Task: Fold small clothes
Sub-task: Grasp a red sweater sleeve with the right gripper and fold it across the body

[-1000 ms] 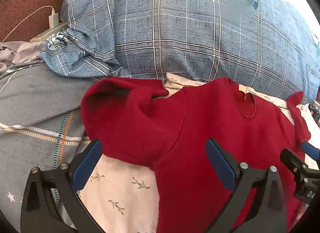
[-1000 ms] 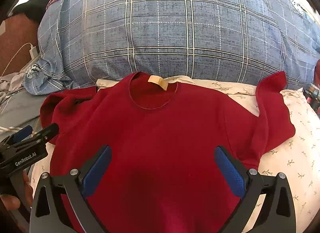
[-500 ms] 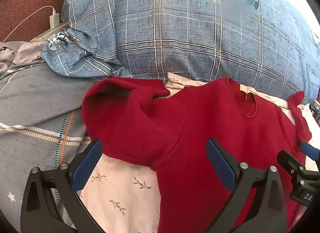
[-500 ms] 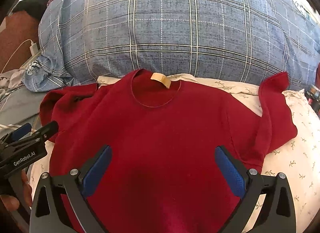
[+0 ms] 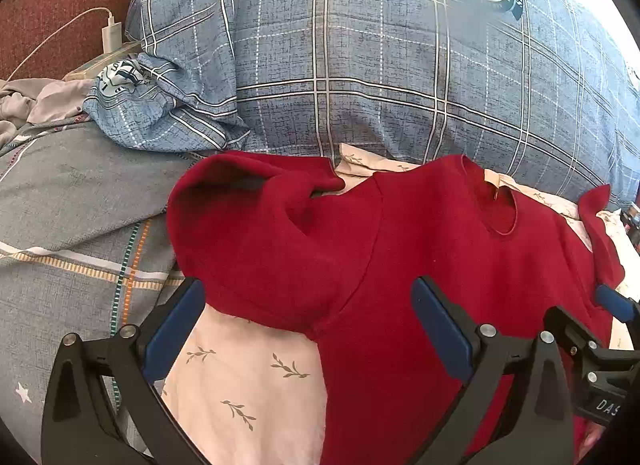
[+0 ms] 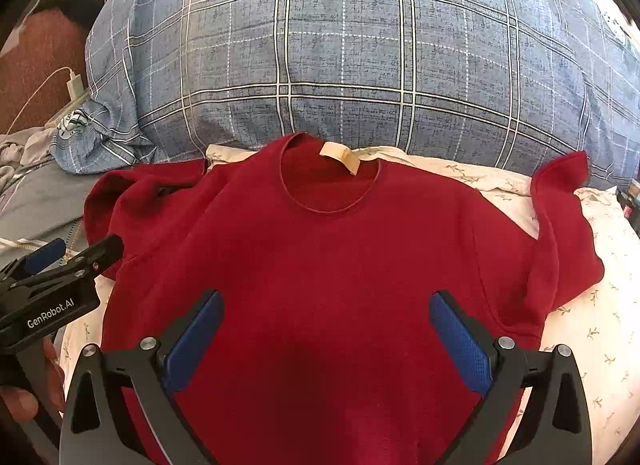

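A red sweater (image 6: 340, 265) lies flat on the bed. The left hand-held gripper (image 5: 308, 325) is wide apart above one sleeve. The right hand-held gripper (image 6: 326, 337) is wide apart too.

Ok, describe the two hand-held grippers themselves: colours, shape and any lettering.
Both match. The left hand-held gripper has two black fingers built as open triangular frames with silver rivets, each lined with a blue textured pad. The right hand-held gripper is the same build. Seen from the right wrist, the left one's black body carries white "GenRobot.AI" lettering. No cables show on either.
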`<action>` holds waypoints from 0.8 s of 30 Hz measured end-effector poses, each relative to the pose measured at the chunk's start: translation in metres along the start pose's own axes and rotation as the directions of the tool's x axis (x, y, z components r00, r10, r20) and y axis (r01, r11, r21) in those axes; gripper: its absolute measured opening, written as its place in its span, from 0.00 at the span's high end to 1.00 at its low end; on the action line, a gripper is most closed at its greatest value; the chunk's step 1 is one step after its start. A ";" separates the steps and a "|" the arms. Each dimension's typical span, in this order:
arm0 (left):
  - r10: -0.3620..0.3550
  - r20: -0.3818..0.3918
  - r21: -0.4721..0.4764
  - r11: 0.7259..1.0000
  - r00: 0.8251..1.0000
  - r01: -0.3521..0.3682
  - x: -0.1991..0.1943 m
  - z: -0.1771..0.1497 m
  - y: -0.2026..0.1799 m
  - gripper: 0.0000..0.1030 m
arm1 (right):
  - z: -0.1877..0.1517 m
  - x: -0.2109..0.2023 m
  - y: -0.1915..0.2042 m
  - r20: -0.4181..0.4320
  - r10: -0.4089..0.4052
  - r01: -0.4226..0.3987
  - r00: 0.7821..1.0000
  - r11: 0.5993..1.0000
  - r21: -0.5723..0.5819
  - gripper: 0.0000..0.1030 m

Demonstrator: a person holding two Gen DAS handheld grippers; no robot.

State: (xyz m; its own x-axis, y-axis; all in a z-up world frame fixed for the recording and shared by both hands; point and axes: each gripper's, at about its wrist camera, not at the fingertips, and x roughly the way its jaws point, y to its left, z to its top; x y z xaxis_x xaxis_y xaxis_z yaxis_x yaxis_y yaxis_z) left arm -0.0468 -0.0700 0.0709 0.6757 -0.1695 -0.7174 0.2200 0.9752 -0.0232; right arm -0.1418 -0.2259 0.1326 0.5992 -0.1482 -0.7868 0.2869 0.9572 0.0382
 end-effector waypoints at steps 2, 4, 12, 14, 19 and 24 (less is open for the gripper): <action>0.002 -0.001 0.002 1.000 1.000 -0.002 0.000 0.000 0.000 0.00 | 0.000 0.001 0.001 -0.001 0.000 0.000 1.000 1.000 -0.001 0.01; 0.003 -0.001 0.002 1.000 1.000 -0.003 -0.001 -0.001 0.001 0.00 | 0.000 0.002 0.002 -0.002 0.002 -0.002 1.000 1.000 -0.007 0.01; 0.079 -0.030 -0.017 0.997 0.996 -0.079 -0.007 0.001 0.031 0.00 | 0.021 0.009 0.032 0.006 0.094 -0.093 0.996 0.990 -0.104 0.05; 0.112 -0.042 -0.047 0.992 0.993 -0.114 -0.003 0.004 0.050 0.00 | 0.036 0.013 0.050 0.023 0.149 -0.144 0.989 0.978 -0.150 0.10; 0.096 -0.101 -0.165 0.980 0.990 -0.112 0.019 0.003 0.086 0.00 | 0.070 0.036 0.098 0.036 0.260 -0.243 0.965 0.938 -0.248 0.22; 0.122 -0.174 -0.167 0.974 0.977 -0.152 0.047 0.002 0.093 0.00 | 0.098 0.067 0.138 0.000 0.312 -0.299 0.950 0.909 -0.292 0.29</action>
State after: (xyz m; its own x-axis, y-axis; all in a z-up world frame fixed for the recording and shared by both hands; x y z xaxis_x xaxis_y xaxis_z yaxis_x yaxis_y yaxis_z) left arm 0.0069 0.0125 0.0364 0.5645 -0.0217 -0.8252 -0.0053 0.9995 -0.0299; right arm 0.0116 -0.1284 0.1457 0.6586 0.1584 -0.7357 -0.1365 0.9865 0.0903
